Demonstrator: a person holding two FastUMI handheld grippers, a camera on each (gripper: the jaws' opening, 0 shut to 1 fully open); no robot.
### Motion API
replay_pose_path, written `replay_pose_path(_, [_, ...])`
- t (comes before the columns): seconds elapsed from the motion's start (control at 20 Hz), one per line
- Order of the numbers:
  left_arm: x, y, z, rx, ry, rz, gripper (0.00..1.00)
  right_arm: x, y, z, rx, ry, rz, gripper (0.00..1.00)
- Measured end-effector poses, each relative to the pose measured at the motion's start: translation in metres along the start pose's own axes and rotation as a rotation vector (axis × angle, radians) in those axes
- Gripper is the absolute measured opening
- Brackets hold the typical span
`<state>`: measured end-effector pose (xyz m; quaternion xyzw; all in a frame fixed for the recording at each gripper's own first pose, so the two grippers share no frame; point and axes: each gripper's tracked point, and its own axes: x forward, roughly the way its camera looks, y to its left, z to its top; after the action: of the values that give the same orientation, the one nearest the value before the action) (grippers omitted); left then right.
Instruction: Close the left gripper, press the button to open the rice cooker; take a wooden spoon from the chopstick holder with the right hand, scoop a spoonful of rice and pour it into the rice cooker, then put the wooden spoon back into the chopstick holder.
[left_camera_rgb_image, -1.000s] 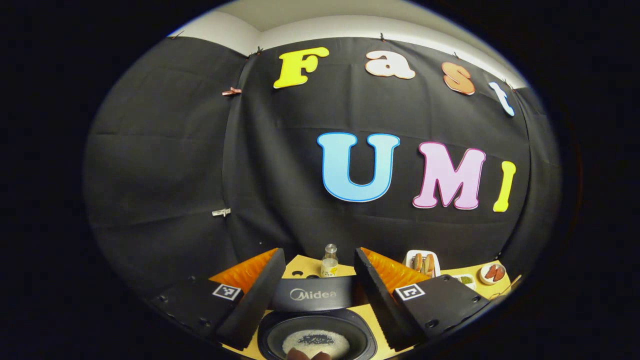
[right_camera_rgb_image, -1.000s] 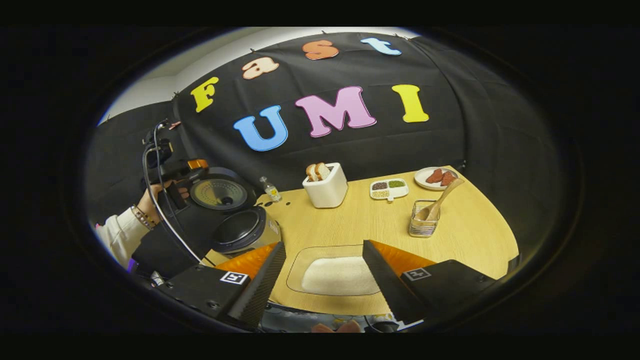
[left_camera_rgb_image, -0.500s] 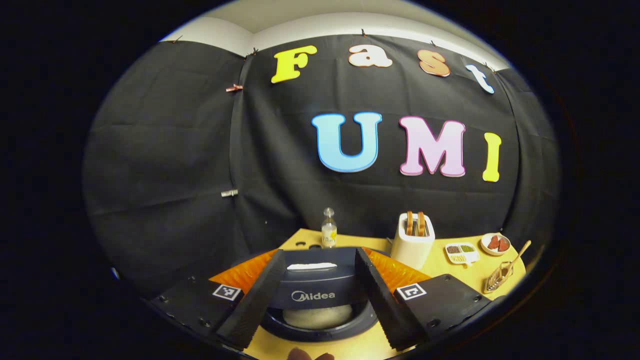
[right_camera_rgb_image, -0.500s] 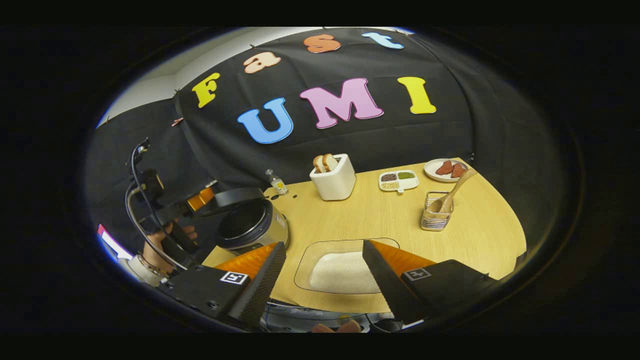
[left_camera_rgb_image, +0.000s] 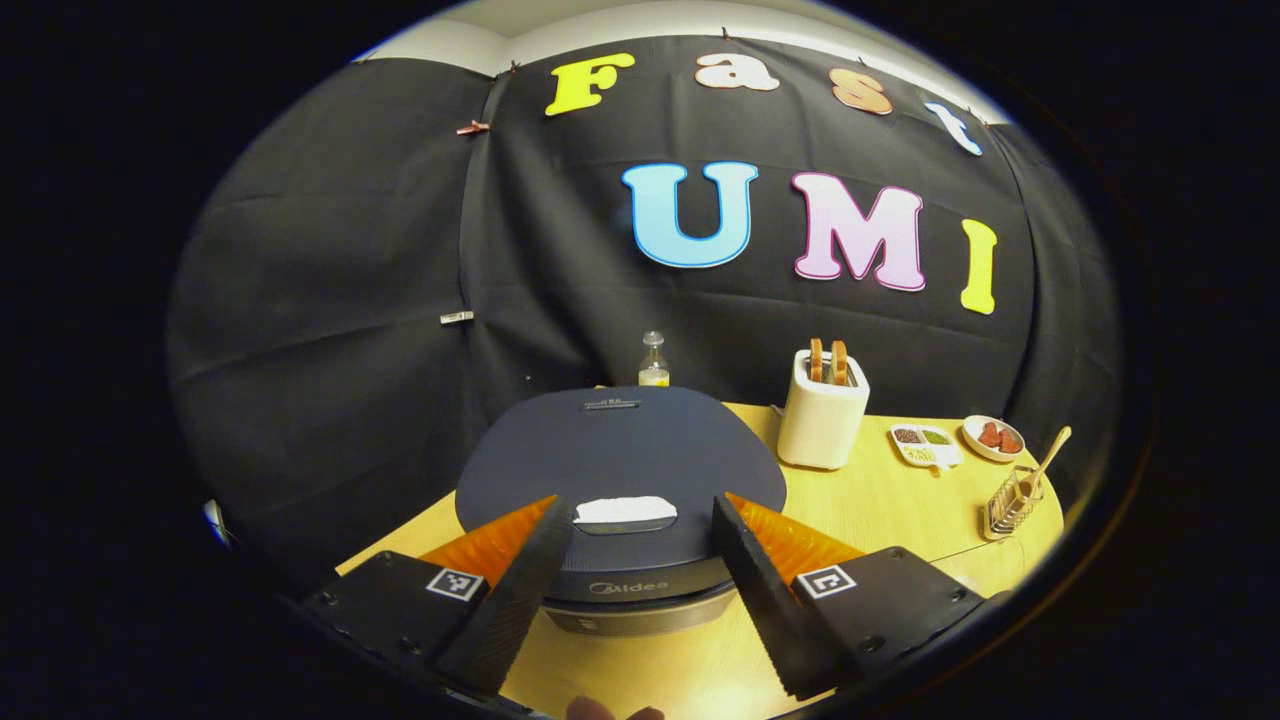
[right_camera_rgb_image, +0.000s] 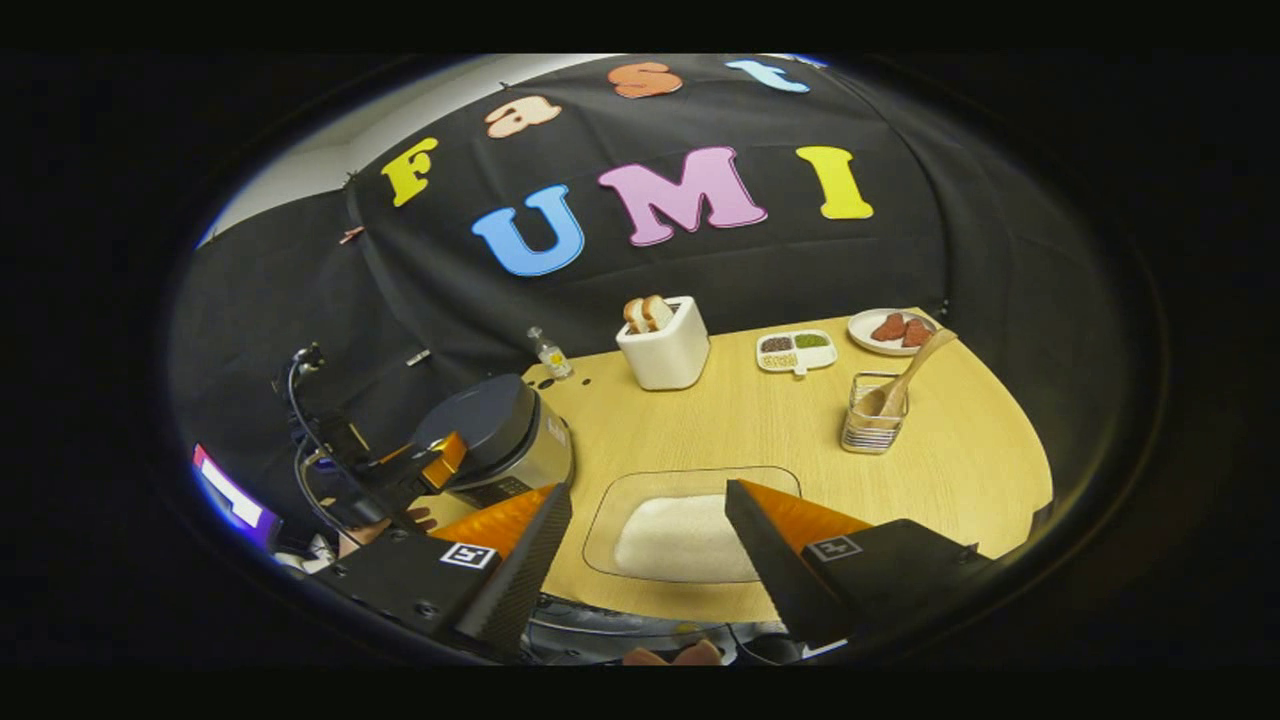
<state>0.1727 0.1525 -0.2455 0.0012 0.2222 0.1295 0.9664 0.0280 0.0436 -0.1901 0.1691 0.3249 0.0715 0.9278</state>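
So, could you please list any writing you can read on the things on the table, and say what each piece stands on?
"Midea": on the front edge of the rice cooker, below its lid, in the left gripper view.
Small print at the back of the cooker's lid: too small to read.
Label on the small bottle behind the cooker: too small to read.
Nothing else on the table carries readable text.

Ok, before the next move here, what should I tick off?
1. Lid of rice cooker shut, awaiting the button press: ok.
2. Closed left gripper for pressing: not ok, jaws stand apart.
3. Upright wooden spoon in chopstick holder: ok.
4. Supply of rice in clear tray: ok.
5. Open, empty right gripper: ok.
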Motion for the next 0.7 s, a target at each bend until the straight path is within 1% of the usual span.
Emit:
replay_pose_path(0.15, [-0.005, 0.0, -0.003, -0.021, -0.009, 0.02, 0.99, 0.001, 0.0, -0.002, -0.003, 0.002, -0.002, 0.96])
replay_pose_path(0.3, [0.0, -0.001, -0.001, -0.005, -0.046, 0.038, 0.99, 0.002, 0.002, -0.005, 0.002, 0.008, 0.002, 0.96])
replay_pose_path(0.45, [-0.001, 0.001, -0.003, -0.02, -0.063, 0.041, 1.0, 0.001, 0.003, -0.006, -0.001, 0.012, 0.001, 0.96])
replay_pose_path(0.5, [0.002, 0.0, -0.011, -0.024, -0.042, 0.039, 1.0, 0.001, 0.002, -0.007, 0.0, 0.012, 0.0, 0.96])
replay_pose_path(0.6, [0.0, -0.001, -0.015, -0.02, -0.046, 0.038, 1.0, 0.001, -0.001, -0.008, 0.007, 0.014, -0.003, 0.96])
replay_pose_path(0.7, [-0.002, -0.001, -0.013, -0.013, -0.091, 0.039, 1.0, 0.001, -0.003, -0.01, 0.015, 0.016, -0.005, 0.96])
